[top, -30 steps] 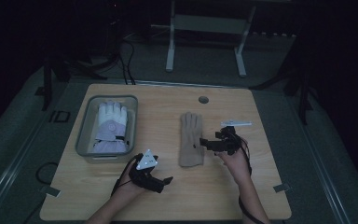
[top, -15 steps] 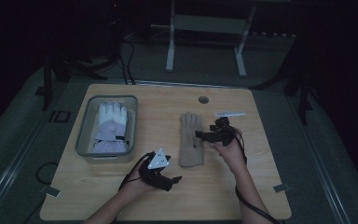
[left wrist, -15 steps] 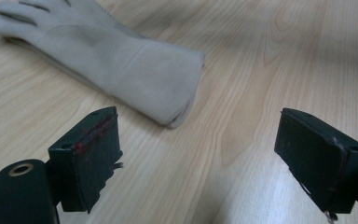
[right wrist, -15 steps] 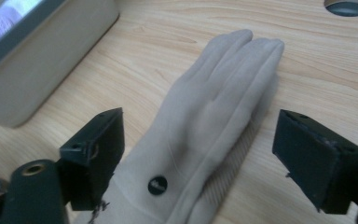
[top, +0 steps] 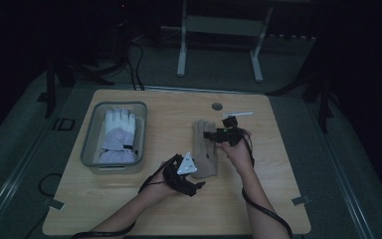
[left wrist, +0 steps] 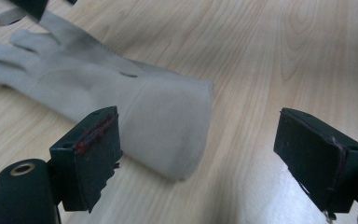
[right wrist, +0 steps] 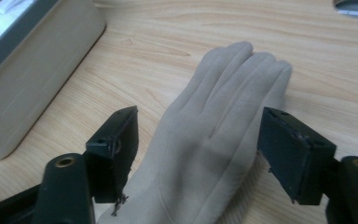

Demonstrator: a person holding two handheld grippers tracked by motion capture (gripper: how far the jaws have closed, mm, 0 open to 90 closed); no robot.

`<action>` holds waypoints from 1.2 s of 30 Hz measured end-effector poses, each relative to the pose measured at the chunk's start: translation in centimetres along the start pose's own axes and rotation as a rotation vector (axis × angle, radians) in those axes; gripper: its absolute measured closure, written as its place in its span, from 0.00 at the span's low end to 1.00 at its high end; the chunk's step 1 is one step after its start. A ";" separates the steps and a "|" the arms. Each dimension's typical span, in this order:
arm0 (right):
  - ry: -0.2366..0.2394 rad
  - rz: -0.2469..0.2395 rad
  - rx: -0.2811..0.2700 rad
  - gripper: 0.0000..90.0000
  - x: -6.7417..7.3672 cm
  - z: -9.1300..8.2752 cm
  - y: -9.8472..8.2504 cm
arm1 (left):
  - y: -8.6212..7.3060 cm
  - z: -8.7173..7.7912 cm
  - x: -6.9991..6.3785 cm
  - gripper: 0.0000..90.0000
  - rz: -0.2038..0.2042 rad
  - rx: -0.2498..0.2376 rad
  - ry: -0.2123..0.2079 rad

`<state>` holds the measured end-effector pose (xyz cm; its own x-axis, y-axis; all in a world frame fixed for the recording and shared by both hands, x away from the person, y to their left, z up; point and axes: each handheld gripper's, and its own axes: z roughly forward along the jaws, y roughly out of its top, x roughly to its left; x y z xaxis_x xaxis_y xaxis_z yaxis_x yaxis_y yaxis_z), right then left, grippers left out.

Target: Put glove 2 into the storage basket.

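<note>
Closed in on the tan glove lying flat mid-worktop, left tool at its cuff, right tool over its fingers, both narrowing yet apart, unclamped, ready to grip.

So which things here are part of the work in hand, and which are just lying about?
In the job: tan glove, flat on the table; left gripper at its cuff; right gripper over its fingers.

Lying about: grey bin; white glove inside it; round hole in the tabletop.
</note>
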<state>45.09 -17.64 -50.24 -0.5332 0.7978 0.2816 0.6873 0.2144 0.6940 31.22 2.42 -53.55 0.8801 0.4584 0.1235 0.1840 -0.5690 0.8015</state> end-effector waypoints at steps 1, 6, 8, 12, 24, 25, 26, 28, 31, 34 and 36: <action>-0.002 0.005 0.005 0.29 0.0 0.4 0.1 | 0.2 0.4 0.1 0.16 0.005 0.012 0.000; -0.027 0.028 0.048 0.28 -0.4 2.2 0.3 | 0.7 1.6 0.1 0.16 0.026 0.044 0.019; -0.049 0.024 0.062 0.26 -0.5 2.8 0.4 | 0.8 2.0 0.2 0.17 0.037 0.061 0.017; -0.071 0.027 0.099 0.22 -0.7 4.1 0.4 | 0.8 3.1 0.3 0.17 0.045 0.095 0.014; -0.129 -0.033 0.174 0.30 -0.5 5.6 -0.2 | 0.8 5.1 0.2 0.29 0.095 0.182 0.032; -0.139 -0.042 0.176 0.34 -0.5 5.6 -0.2 | 0.8 5.1 0.2 0.31 0.100 0.188 0.041; -0.145 -0.047 0.180 0.36 -0.4 5.6 -0.2 | 0.8 5.2 0.2 0.35 0.104 0.190 0.043; -0.142 -0.050 0.183 0.43 -0.4 5.5 -0.2 | 0.9 5.4 0.3 0.39 0.095 0.190 0.047; -0.135 -0.046 0.167 0.54 -0.6 5.4 -0.3 | 1.3 5.7 0.5 0.49 0.090 0.206 0.055; -0.110 -0.025 0.145 0.63 -1.0 5.2 -0.5 | 1.7 6.0 0.4 0.70 0.106 0.221 0.074; -0.103 -0.016 0.138 0.68 -1.1 5.2 -0.6 | 1.8 6.1 0.2 0.81 0.130 0.236 0.091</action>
<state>47.83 -15.71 -54.37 -0.4962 0.8457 0.1963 0.7439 0.2976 0.5984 34.45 -2.69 -55.63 0.8620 0.4245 0.2769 0.1784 -0.7655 0.6182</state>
